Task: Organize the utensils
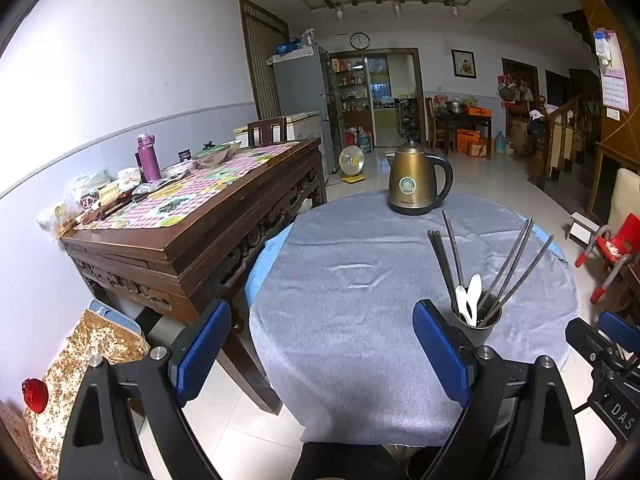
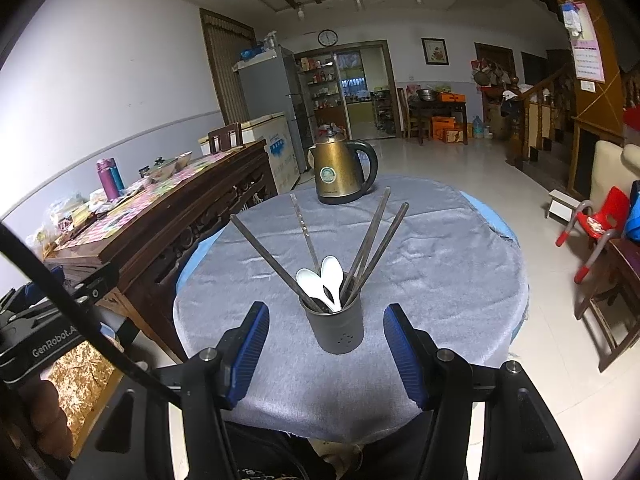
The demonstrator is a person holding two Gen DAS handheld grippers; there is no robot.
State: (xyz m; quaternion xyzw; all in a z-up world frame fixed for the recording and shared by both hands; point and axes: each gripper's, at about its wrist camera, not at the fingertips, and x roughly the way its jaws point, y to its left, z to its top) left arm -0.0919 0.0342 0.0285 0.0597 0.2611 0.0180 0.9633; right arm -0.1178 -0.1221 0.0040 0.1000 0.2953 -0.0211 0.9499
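On the round table (image 2: 460,248) with the grey-blue cloth sits a dark holder cup (image 2: 338,330), and that's where all the utensils are right now. Dark chopsticks (image 2: 376,240) fan out of it in several directions, and two white spoons (image 2: 330,280) stand in it with their bowls poking up above the rim. Behind it, near the far edge of the table, there's a bronze electric kettle (image 2: 344,172) with a black handle.

My right gripper (image 2: 326,350) is lined up with the cup, fingers spread apart, blue pads facing each other. The cup shows right between the two fingers but further out, and nothing is pinched, the pads aren't touching it.

My left gripper (image 1: 322,348) is off to the left of the cup, fingers spread wide, holding nothing, just bare tablecloth between them. From that camera the cup (image 1: 478,328) peeks out just past the right-hand finger (image 1: 442,350).

Left of the round table there's a carved dark wooden table (image 1: 224,224) with a checkered cover and a purple bottle (image 1: 148,158) on it, plus some bowls and packets. A red kids' chair (image 2: 592,224) sits off to the right on the tile floor.
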